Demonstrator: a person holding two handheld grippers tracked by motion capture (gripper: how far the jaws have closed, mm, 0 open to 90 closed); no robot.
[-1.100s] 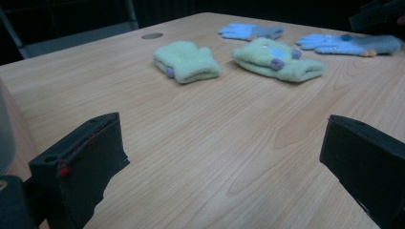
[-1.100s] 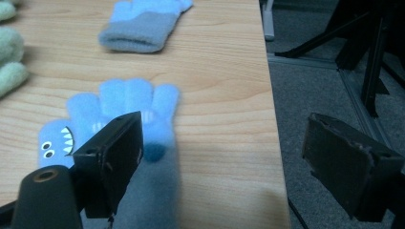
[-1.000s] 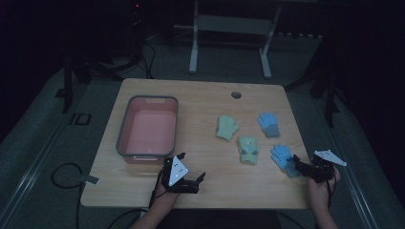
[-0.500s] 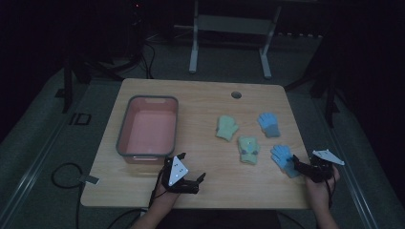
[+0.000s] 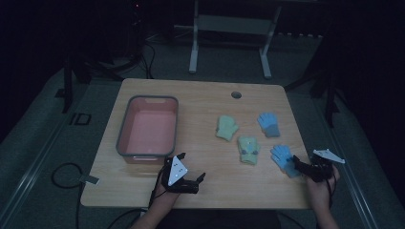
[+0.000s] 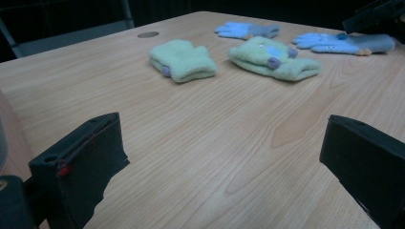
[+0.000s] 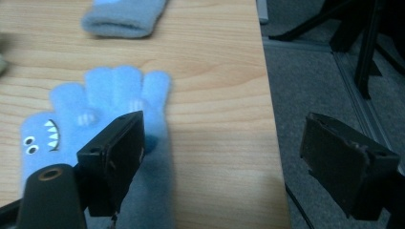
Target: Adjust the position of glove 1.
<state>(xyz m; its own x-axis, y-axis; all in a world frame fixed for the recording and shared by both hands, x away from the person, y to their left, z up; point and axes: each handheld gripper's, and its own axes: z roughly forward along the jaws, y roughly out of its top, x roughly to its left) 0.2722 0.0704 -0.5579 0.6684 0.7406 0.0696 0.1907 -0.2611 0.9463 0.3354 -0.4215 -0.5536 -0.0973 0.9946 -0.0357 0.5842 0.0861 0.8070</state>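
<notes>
Dim table (image 5: 200, 98), right hand-held gripper (image 7: 222, 157) spread wide, hiding blue glove (image 7: 102, 112) cuff

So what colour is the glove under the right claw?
Light blue glove with a shark face, clearest in the right gripper view.

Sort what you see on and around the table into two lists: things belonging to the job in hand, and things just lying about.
In the job:
near blue glove
right gripper, open over it
far blue glove
two green gloves
pink bin

Lying about:
left gripper, idle and open
table's cable hole
floor cable
</notes>
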